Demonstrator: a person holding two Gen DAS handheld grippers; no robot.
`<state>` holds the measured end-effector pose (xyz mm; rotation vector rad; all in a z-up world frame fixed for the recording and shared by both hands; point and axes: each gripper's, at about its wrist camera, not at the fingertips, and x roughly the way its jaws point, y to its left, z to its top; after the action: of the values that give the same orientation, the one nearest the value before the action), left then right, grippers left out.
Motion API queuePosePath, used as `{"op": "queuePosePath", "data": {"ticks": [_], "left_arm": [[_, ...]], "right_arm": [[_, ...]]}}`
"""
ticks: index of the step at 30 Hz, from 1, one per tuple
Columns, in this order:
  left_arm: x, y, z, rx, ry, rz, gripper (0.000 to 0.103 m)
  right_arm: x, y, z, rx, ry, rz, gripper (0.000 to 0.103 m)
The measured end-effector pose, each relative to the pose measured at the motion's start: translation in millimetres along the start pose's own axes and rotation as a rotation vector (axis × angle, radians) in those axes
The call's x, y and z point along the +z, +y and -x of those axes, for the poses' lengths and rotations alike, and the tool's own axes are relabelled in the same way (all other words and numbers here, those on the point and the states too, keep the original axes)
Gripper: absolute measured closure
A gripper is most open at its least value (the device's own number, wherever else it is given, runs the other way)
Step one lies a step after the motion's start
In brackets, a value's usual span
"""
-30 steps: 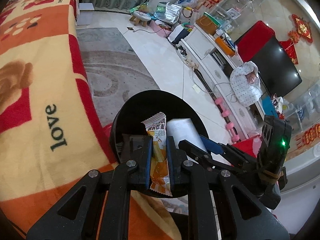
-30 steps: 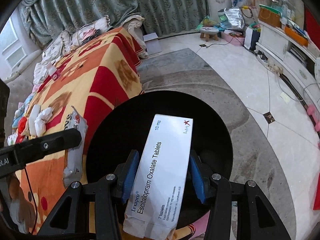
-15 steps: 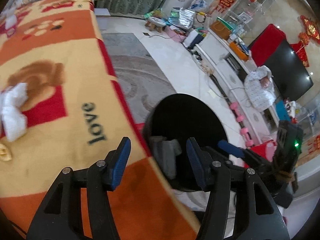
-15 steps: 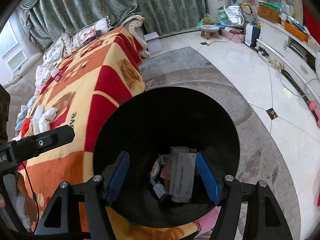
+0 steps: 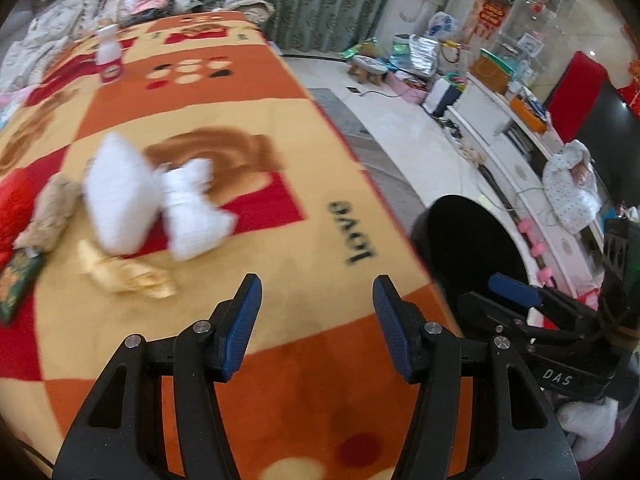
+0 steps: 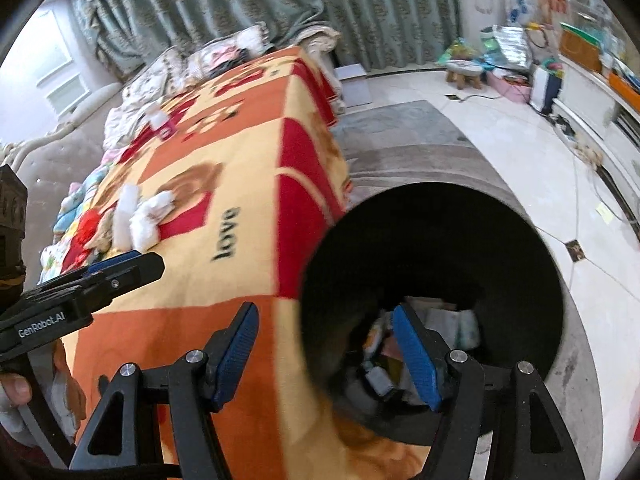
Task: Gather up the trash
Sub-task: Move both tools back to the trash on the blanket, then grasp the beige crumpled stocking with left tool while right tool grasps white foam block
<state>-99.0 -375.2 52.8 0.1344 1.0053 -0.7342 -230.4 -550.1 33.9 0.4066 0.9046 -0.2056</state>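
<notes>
A black round bin (image 6: pixel 440 248) stands on the floor against the edge of an orange, red and yellow blanket (image 5: pixel 280 152); several wrappers and boxes (image 6: pixel 444 320) lie at its bottom. In the left wrist view the bin (image 5: pixel 472 248) is at the right. My left gripper (image 5: pixel 316 316) hangs open and empty over the blanket. Ahead of it lie crumpled white tissues (image 5: pixel 156 204), a yellow wrapper (image 5: pixel 128 276), a beige wad (image 5: pixel 52 216) and a dark green packet (image 5: pixel 16 284). My right gripper (image 6: pixel 326 346) is open and empty, straddling the bin's near rim.
A small white bottle with a pink label (image 5: pixel 108 60) stands far back on the blanket. A grey rug (image 6: pixel 400 140) and pale tiled floor lie beside the bin. A white TV cabinet (image 5: pixel 512 152) with clutter runs along the right. Pillows and curtains are at the back.
Both grippers opened and dropped their loads, an orange snack wrapper and a white tablet box, into the bin. Both then swung left, the left one out over the blanket.
</notes>
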Motion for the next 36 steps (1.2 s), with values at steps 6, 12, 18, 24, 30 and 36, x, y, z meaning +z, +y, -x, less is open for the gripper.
{"op": "queuePosePath", "data": {"ticks": [6, 12, 18, 24, 30, 36], "left_arm": [[-16, 65, 24, 0.081, -0.012, 0.064, 0.046], [-20, 135, 45, 0.160, -0.032, 0.172, 0.047], [-6, 185, 56, 0.201, -0.075, 0.226, 0.046], [27, 196, 35, 0.187, -0.077, 0.189, 0.046], [44, 188, -3, 0.208, -0.020, 0.107, 0.047], [43, 201, 4, 0.071, 0.004, 0.160, 0.084]], "right_arm": [[-1, 40, -16, 0.047, 0.030, 0.051, 0.036], [2, 86, -32, 0.089, 0.054, 0.117, 0.036], [14, 127, -43, 0.129, 0.061, 0.177, 0.035], [42, 169, -52, 0.156, 0.045, 0.259, 0.031], [55, 182, -61, 0.180, 0.045, 0.268, 0.031], [65, 187, -69, 0.202, 0.064, 0.271, 0.031]]}}
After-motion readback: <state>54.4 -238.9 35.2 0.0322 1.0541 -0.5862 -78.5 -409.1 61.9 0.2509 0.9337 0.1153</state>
